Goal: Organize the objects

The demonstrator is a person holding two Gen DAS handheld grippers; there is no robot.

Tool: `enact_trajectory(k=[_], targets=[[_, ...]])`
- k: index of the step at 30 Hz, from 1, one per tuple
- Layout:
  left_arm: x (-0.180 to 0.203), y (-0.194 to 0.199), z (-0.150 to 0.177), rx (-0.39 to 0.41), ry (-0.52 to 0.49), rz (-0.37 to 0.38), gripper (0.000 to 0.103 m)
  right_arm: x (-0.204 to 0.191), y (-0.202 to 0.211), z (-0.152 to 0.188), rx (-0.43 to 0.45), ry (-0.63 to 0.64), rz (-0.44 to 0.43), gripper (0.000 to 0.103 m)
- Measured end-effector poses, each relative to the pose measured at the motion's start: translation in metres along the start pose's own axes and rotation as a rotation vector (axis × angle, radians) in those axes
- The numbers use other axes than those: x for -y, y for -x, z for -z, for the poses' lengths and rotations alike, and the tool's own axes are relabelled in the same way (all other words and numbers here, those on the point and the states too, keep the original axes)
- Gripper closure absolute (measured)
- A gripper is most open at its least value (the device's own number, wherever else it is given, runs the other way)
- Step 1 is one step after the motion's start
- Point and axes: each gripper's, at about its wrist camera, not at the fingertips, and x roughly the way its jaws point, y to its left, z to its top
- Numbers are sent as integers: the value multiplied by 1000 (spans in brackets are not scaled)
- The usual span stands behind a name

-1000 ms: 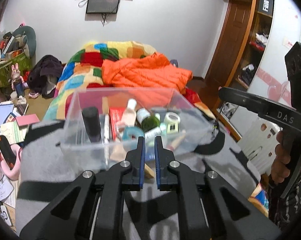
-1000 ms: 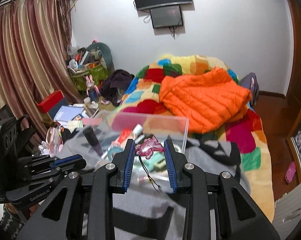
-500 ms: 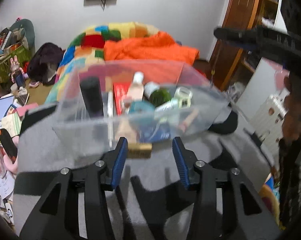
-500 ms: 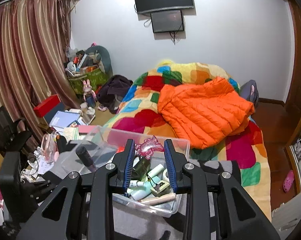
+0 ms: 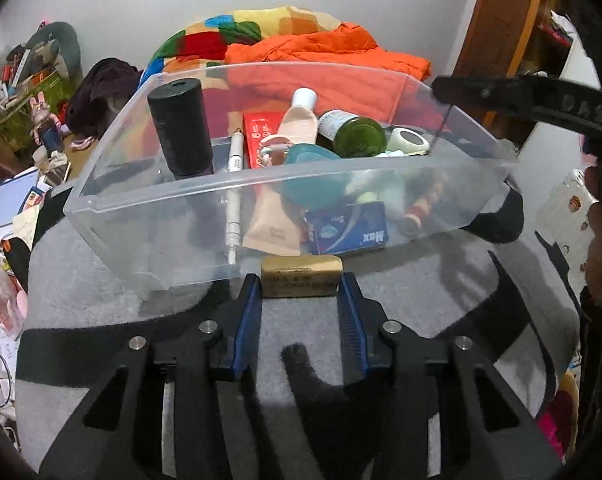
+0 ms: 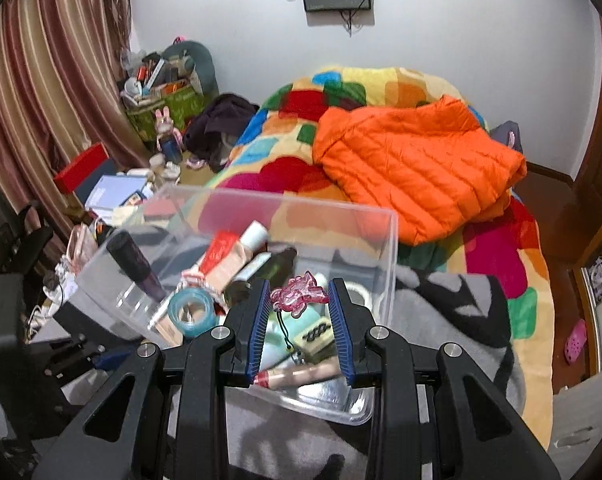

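Inside the clear bin (image 5: 149, 216) on the grey blanket (image 5: 421, 320), most items are already gathered. A gold bar (image 5: 301, 282) outside its near wall is bracketed by the left gripper (image 5: 301, 312), whose jaws have just been closing; contact cannot be told. A pink charm (image 6: 299, 294) is held clamped in the right gripper (image 6: 299, 312) over the bin, not yet dropped.

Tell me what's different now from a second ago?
The left gripper came down in front of the clear box; its jaws opened, then began closing around the small gold block lying on the grey blanket. The right gripper carried the pink charm over the box. The charm stayed pinched, and the box's contents stayed put.
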Motion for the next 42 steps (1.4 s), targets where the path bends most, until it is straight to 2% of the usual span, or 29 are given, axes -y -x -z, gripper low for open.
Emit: enact_trajectory(k=[5,7,8,11,17,24,30,42], targets=[[0,13,4,35,14,21,64,3,-11,6,-49,3,-1,76],[0,22,2,56,20,36,64,5,-13,7,-62,-2,-5,73],[2,28,1,73,17,39,64,6,-13,8,-66,-4,-9,69],[5,48,-8,133,9,50,64,8,-8,9,-52,-8,-5,62],[3,69,-32,207,9,53,64,9,6,10,-22,-25,-20,61],[1,54,-51,192,16,56,64,10,30,14,27,-45,-41,53],[3,38,-55,162,20,58,63,6,40,19,44,-44,-58,52],[6,68,-50,232,0,65,63,-1,54,27,62,-46,-80,52]])
